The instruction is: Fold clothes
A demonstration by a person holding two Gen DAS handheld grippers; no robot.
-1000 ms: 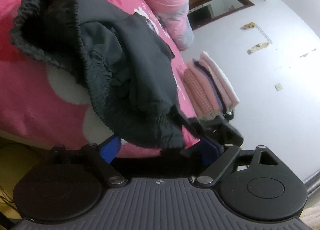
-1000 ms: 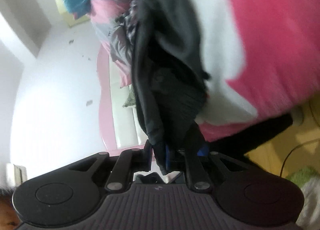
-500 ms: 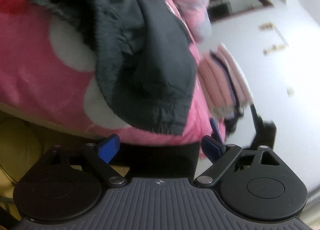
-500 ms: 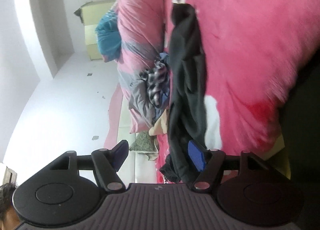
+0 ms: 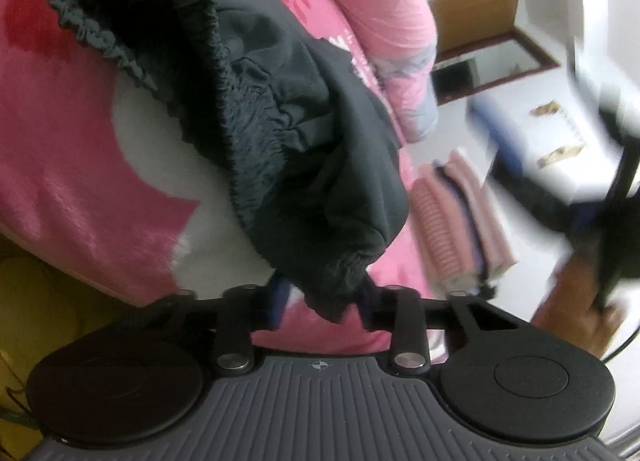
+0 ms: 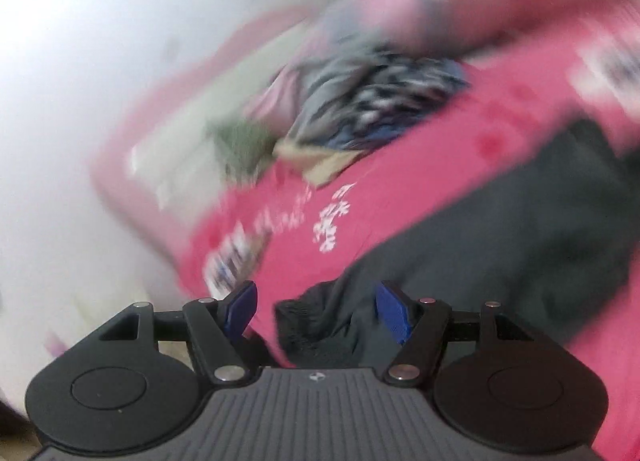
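Dark grey trousers [image 5: 280, 133] with an elastic waistband lie bunched on a pink bed cover [image 5: 80, 181]. My left gripper [image 5: 322, 303] has its blue pads close on either side of the trousers' cuff, gripping it at the bed's near edge. In the blurred right wrist view, my right gripper [image 6: 318, 311] is open, its blue pads wide apart, with an end of the dark trousers [image 6: 500, 229] lying between them, not pinched. The other gripper and the hand holding it show blurred at the right of the left wrist view [image 5: 592, 221].
A stack of folded pink clothes [image 5: 460, 221] lies on the bed beyond the trousers. A pink duvet [image 5: 380, 1] is rolled at the bed's far side. A heap of unfolded patterned clothes [image 6: 372, 101] lies near the headboard. Yellow floor [image 5: 40, 301] shows below the bed edge.
My left gripper, open half a second ago, has closed on the trousers' cuff. My right gripper let go of the trousers, opened and swung quickly across the bed.
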